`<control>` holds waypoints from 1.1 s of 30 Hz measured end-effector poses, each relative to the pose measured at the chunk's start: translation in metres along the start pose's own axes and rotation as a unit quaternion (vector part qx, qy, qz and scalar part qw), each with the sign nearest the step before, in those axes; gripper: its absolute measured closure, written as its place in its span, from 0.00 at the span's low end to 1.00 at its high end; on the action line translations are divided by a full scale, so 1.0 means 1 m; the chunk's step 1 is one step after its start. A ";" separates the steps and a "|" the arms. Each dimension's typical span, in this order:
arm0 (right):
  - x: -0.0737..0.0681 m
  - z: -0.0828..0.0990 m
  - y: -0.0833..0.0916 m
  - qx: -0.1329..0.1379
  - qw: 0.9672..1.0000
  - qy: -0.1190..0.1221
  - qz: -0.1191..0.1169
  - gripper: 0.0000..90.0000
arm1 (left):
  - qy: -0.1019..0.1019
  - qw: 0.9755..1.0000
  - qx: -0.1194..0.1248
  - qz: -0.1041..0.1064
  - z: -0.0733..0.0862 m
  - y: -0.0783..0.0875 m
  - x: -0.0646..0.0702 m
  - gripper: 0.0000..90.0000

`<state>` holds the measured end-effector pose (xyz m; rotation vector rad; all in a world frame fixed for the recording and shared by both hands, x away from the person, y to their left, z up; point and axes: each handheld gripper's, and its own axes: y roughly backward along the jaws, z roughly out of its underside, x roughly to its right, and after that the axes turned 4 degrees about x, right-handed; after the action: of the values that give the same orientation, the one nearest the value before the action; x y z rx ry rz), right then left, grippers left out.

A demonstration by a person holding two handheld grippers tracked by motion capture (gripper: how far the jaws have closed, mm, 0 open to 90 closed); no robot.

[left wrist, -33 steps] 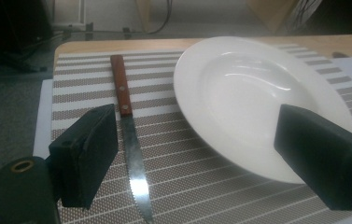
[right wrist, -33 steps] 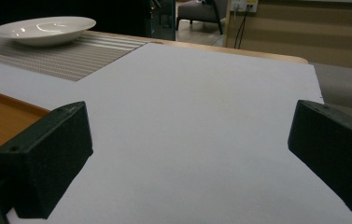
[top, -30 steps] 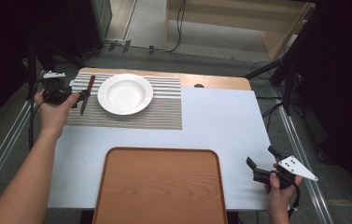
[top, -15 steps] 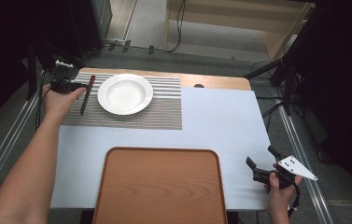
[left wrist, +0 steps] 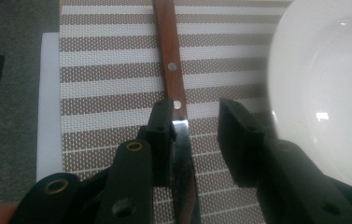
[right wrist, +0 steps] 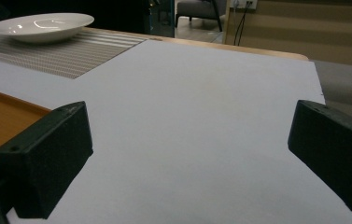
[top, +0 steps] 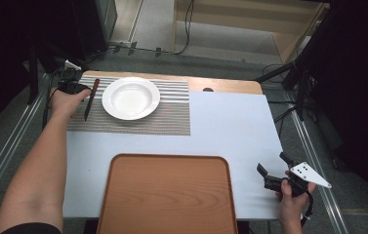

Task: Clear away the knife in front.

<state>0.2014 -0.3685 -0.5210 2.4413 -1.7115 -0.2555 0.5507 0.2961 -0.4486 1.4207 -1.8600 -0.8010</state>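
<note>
Moving in over the knife (left wrist: 179,140) on the striped mat (top: 172,119) beside the plate (top: 131,98), the left gripper (left wrist: 194,135) had been closing around it, jaws not yet pinching; lifting remained, and the right gripper (right wrist: 187,154) waited spread

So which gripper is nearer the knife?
Left. The left gripper straddles the knife on the placemat; the right gripper waits at the table's opposite near corner.

Left gripper (left wrist: 194,133): matte black jaws, blocky square pads, brass-ringed holes and small screw holes along arms. Right gripper (top: 275,170): black body, thick rectangular pads, grey three-cornered plate on top with small dark holes, black cable trailing by wrist. Forearms bare; dark sleeve edge at left upper arm.
</note>
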 end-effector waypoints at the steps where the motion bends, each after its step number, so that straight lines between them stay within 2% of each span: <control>1: 0.000 0.000 0.000 0.000 1.000 0.000 0.001 0.00 | -0.001 1.000 0.001 0.000 0.000 -0.001 0.000 0.74; 7: 0.000 0.000 -0.001 -0.001 1.000 -0.002 0.003 0.00 | -0.010 1.000 0.003 -0.007 -0.002 -0.006 0.001 0.77; 13: 0.000 0.000 -0.001 -0.001 1.000 -0.001 0.007 0.00 | -0.009 1.000 -0.004 -0.014 -0.005 -0.013 0.002 0.77; 18: 0.000 0.000 -0.001 -0.001 1.000 -0.003 0.006 0.00 | 0.001 1.000 -0.011 -0.016 -0.006 -0.020 0.001 0.78; 23: 0.000 0.000 -0.001 -0.001 1.000 -0.002 0.006 0.00 | 0.009 0.999 -0.010 -0.031 -0.006 -0.027 0.001 0.79; 30: -0.001 0.000 -0.001 -0.002 1.000 0.001 0.007 0.00 | 0.004 0.999 -0.015 -0.043 -0.004 -0.033 0.003 0.82; 33: -0.001 0.000 -0.001 -0.002 1.000 0.001 0.007 0.00 | -0.011 0.998 -0.018 -0.051 -0.003 -0.033 0.006 0.85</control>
<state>0.2021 -0.3673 -0.5212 2.4256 -1.7239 -0.2555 0.5709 0.2826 -0.4719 1.4988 -1.7933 -0.8994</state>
